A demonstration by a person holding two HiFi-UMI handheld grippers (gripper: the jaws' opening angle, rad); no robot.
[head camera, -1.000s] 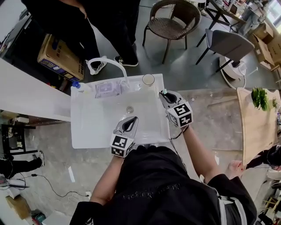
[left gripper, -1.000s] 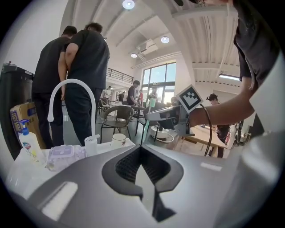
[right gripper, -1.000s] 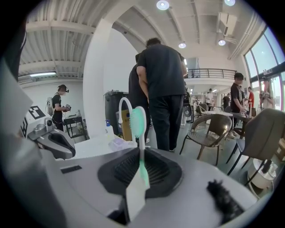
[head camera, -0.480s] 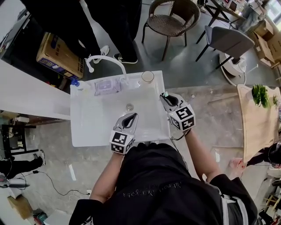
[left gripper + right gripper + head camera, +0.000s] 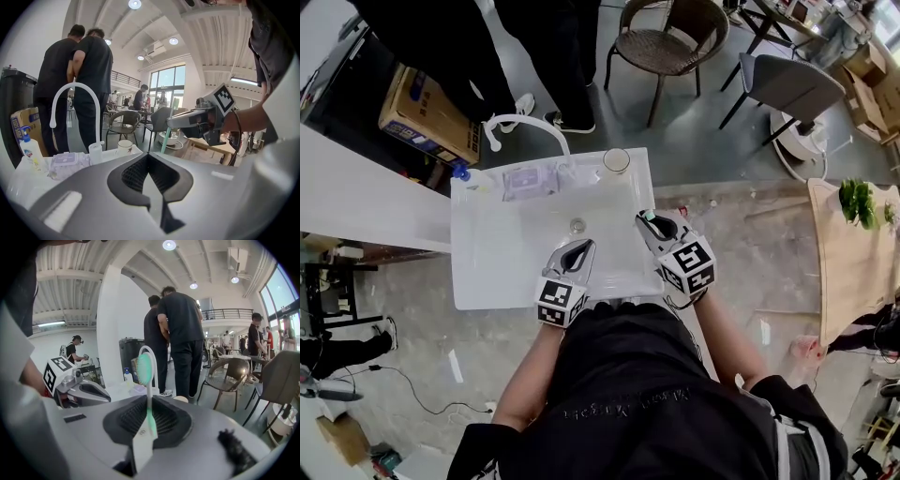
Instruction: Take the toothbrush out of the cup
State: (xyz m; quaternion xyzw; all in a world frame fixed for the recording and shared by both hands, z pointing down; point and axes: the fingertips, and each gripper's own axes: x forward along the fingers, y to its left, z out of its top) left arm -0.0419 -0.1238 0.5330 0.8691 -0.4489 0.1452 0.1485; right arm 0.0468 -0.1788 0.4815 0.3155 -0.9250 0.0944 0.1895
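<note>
My right gripper (image 5: 651, 223) is shut on a toothbrush (image 5: 149, 401) with a white and mint-green handle. Its green head (image 5: 144, 368) stands up beyond the jaws. It hovers over the right rim of the white sink (image 5: 487, 272), well clear of the cup (image 5: 617, 161) on the sink's back ledge. The left gripper view also shows the right gripper (image 5: 194, 120) with the green handle (image 5: 165, 138) hanging below it, and the cup (image 5: 124, 146). My left gripper (image 5: 577, 247) is shut with nothing in it, over the sink's front part.
A white curved faucet (image 5: 528, 127), a pack of wipes (image 5: 531, 183) and a blue-capped bottle (image 5: 462, 174) sit along the sink's back edge. Two people stand behind the sink (image 5: 178, 329). Chairs (image 5: 661, 42) stand beyond. A cardboard box (image 5: 427, 117) lies at the left.
My right gripper has drifted nearer and slightly left with the toothbrush, away from the cup. The left gripper has stayed almost in place.
</note>
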